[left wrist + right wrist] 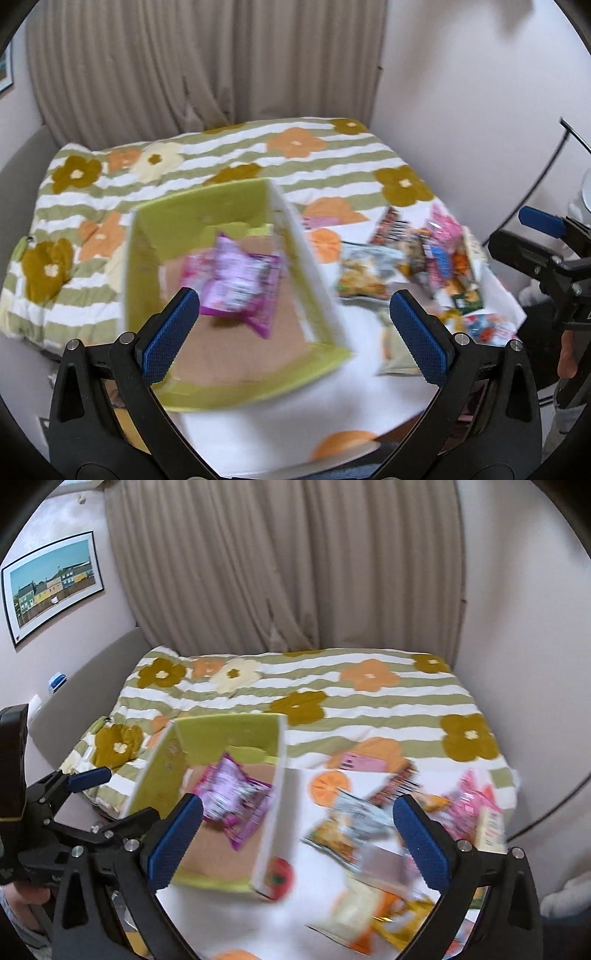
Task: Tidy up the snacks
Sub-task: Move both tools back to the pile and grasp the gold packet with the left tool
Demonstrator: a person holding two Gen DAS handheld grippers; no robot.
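A green open box (207, 218) with a brown floor sits on the bed; it also shows in the right wrist view (221, 738). Purple snack packets (236, 288) lie inside it, seen too in the right wrist view (236, 797). A pile of loose snack bags (417, 258) lies to the box's right, also in the right wrist view (354, 830). My left gripper (293, 328) is open and empty above the box's near side. My right gripper (297, 830) is open and empty above the box's right wall and the pile.
The bed has a floral striped cover (229, 155). Beige curtains (280, 565) hang behind it. Walls stand on both sides, with a framed picture (51, 583) on the left wall. A thin black stand (546, 170) rises at the right.
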